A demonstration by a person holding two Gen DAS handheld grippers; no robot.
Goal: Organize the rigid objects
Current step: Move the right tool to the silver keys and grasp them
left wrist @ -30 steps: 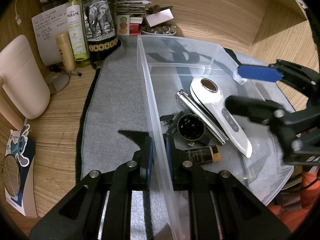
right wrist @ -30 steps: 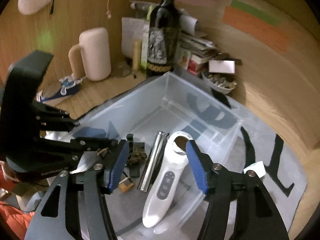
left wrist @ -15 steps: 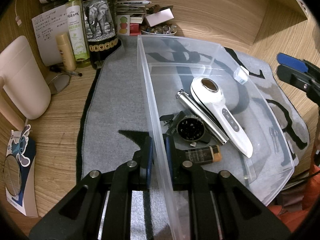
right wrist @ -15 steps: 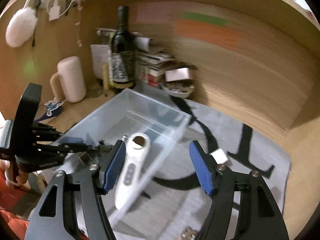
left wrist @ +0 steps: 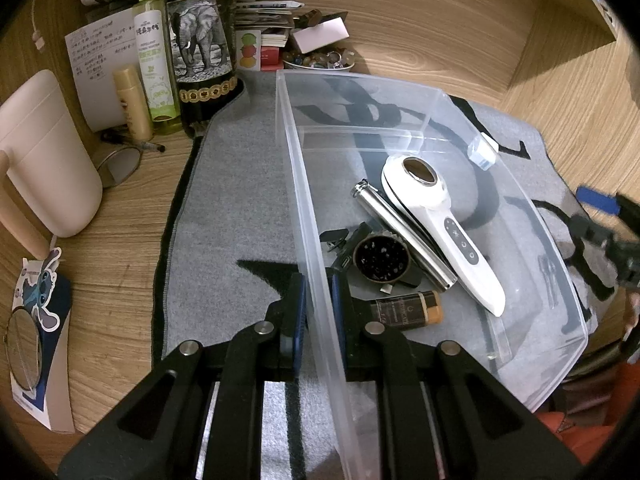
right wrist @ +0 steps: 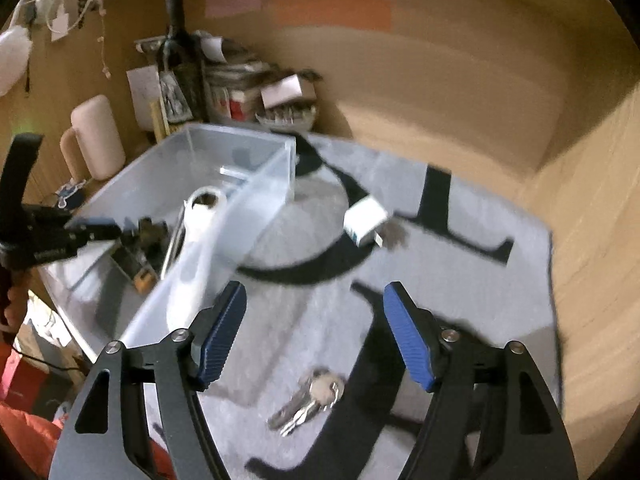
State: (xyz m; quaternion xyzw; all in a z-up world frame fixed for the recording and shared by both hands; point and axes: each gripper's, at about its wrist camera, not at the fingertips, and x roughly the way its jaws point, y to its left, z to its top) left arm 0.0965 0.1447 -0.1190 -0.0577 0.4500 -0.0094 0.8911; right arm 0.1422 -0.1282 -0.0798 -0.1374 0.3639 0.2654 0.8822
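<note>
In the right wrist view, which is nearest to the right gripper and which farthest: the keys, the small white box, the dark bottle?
From the right gripper:
1. Keys, on the grey mat just below the opening, empty jaws.
2. Small white box, farther up the mat, right of the clear bin.
3. Dark bottle, at the back wall.

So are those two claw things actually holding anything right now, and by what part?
The left gripper is clamped on the clear plastic bin, by its near side wall. The right gripper holds nothing; its jaws are opening above the keys.

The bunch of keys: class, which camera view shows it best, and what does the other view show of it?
The right wrist view: the bunch of keys lies in plain sight on the grey mat. In the left wrist view no keys can be made out.
</note>
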